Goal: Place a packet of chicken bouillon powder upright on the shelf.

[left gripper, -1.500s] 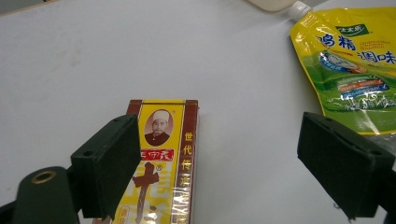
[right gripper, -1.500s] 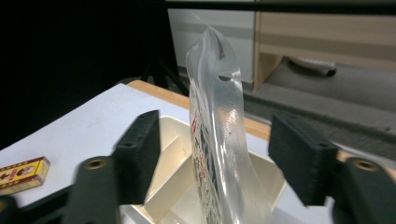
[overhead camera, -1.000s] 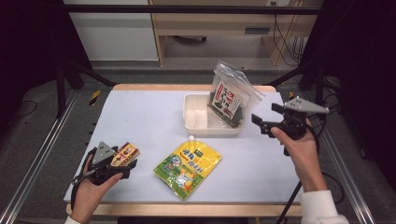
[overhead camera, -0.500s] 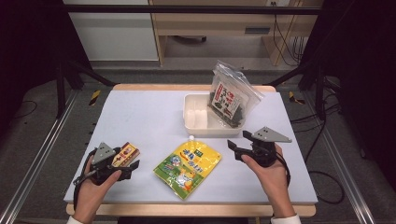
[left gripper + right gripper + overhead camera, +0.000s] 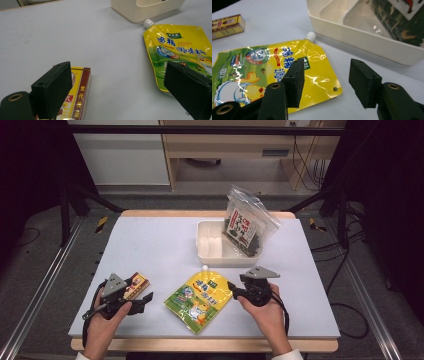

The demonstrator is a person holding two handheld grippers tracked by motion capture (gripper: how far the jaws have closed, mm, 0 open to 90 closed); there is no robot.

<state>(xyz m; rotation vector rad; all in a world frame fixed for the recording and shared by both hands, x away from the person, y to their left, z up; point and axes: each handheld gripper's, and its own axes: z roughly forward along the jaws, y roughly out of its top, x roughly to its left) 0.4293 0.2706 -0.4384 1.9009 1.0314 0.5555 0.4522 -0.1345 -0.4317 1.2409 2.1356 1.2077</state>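
Beside right gripper (image 5: 324, 82), jaws closing on nothing, glossy crinkled yellow pouch (image 5: 274, 72), white cap.

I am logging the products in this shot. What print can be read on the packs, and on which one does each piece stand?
"鸡精调味料": large blue characters on the glossy yellow spouted pouch.
"太太乐": small green badge above them on that pouch, only roughly legible.
"世代传承": yellow characters down the brown edge of the small yellow and brown box.
"23": by the blue round seal on the pouch; its ring text is too small.
Clear zip bag of dark dried food: white and red label, too blurred to read.
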